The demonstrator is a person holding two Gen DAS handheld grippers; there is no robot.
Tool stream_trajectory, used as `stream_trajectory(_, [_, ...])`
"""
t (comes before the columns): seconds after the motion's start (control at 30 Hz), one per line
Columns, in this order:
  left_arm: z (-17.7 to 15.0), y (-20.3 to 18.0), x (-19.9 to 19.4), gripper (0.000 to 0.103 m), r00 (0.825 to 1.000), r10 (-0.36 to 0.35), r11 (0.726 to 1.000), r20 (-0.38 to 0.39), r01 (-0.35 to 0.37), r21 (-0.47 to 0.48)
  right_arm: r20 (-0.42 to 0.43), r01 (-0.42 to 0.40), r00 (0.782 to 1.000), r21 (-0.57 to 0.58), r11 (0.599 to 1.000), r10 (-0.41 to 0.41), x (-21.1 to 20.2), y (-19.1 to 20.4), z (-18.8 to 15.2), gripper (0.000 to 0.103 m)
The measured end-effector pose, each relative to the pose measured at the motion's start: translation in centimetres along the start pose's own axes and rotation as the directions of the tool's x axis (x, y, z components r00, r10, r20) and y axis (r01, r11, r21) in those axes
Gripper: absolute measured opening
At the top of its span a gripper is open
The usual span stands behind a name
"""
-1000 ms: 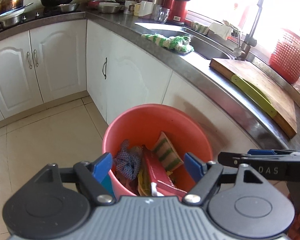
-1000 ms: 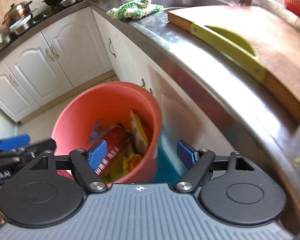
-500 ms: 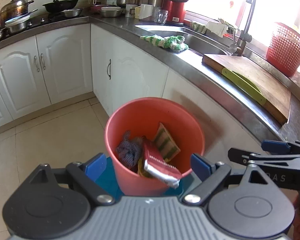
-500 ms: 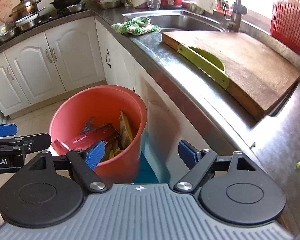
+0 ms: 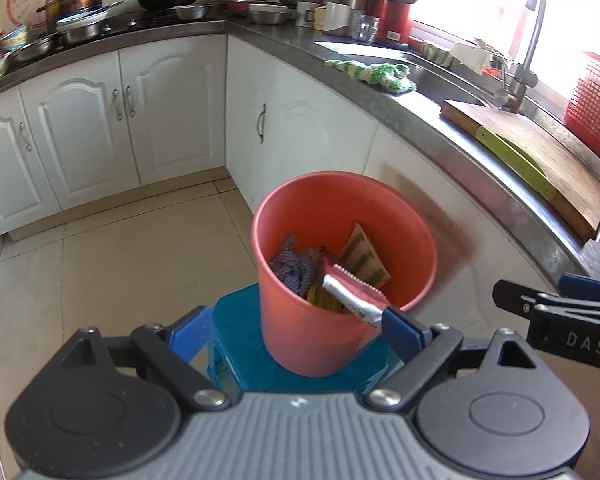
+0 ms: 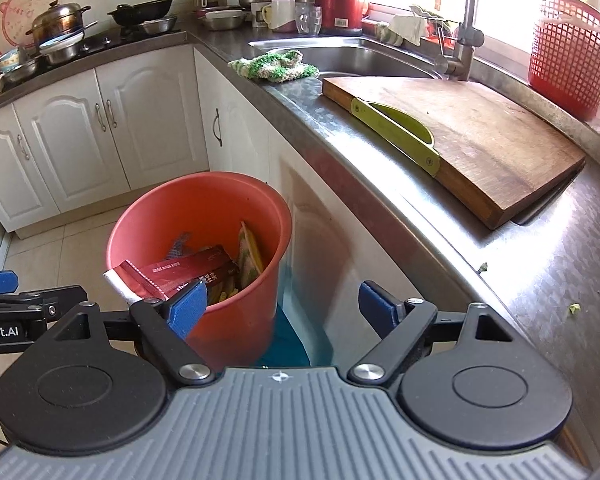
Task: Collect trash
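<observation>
**Trash is in the bucket, both hands are free**

The red bucket [image 5: 346, 272] stands on a small blue stool [image 5: 236, 312] on the floor, right beside the white cupboards [image 5: 300, 132] under the kitchen surface [image 6: 500, 264]. The stool lifts the bucket up, so it is easier to reach from above.

Inside the bucket lies the trash. There is a red packet [image 6: 180, 276] with its white end poking over the rim, a green striped wrapper [image 5: 364, 258] leaning on the wall, and a crumpled blue rag [image 5: 296, 268]. The packet is long, so it does not fit flat and sticks out.

The left gripper [image 5: 298, 330] points down at the bucket. Its jaws have just been opening and now stand wide, with nothing held between them. The bucket only shows through the gap. The right gripper [image 6: 284, 308] is beside it, and its jaws have also been opening. They are wide apart and hold nothing.

On the surface lie a wooden board [image 6: 460, 132] and a green cloth [image 6: 274, 66] near the sink [image 6: 360, 56]. A few tiny green scraps [image 6: 574, 308] are there too. I think those may be the trash left to pick up.
</observation>
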State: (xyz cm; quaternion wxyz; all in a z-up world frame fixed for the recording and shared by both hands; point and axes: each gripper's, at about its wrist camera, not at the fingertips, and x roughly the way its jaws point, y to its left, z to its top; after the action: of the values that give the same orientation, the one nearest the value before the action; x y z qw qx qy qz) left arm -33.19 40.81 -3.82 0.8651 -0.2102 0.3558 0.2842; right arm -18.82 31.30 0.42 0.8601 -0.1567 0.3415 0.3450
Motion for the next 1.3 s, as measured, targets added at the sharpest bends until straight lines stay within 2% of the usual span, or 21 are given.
stream_trajectory(0.5, [-0.9, 0.2, 0.4, 0.092, 0.997, 0.071, 0.997, -0.021, -0.071, -0.021, -0.009, -0.010, 1.000, -0.037, 0.999, 0.010, 0.1, 0.6, -1.0, 0.103])
stream_trajectory(0.8, [-1.0, -0.1, 1.3, 0.092, 0.993, 0.114, 0.993, -0.041, -0.114, 0.004, -0.015, -0.026, 1.000, -0.039, 0.999, 0.026, 0.2, 0.3, -1.1, 0.103])
stream_trajectory(1.3, [-0.7, -0.3, 2.6, 0.092, 0.990, 0.122, 0.992, -0.063, -0.121, 0.026, -0.019, -0.040, 0.999, -0.039, 0.998, 0.039, 0.4, 0.2, -1.1, 0.103])
